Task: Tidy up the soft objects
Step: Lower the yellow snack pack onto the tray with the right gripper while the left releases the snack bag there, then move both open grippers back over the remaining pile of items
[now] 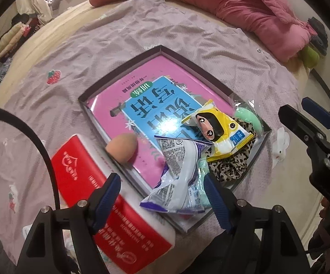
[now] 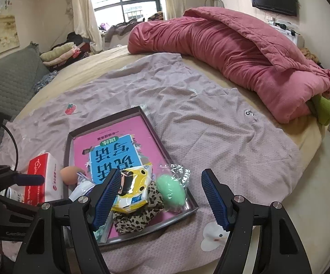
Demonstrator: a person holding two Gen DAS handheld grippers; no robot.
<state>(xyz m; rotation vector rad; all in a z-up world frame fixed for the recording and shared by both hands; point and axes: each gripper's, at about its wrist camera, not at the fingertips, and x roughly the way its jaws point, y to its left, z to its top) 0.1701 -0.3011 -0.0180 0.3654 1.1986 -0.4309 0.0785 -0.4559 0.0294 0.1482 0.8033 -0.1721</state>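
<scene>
A dark shallow tray lies on the bed with a pink-and-blue book in it. On the book lie a peach sponge egg, a white-purple packet, a yellow cartoon packet, a leopard-print cloth and a green sponge in clear wrap. My left gripper is open over the white-purple packet. My right gripper is open above the tray's near end.
A red-and-white tissue pack rests against the tray's left side. A mauve blanket covers the bed. A rolled pink quilt lies along the far side, with a green item at its end.
</scene>
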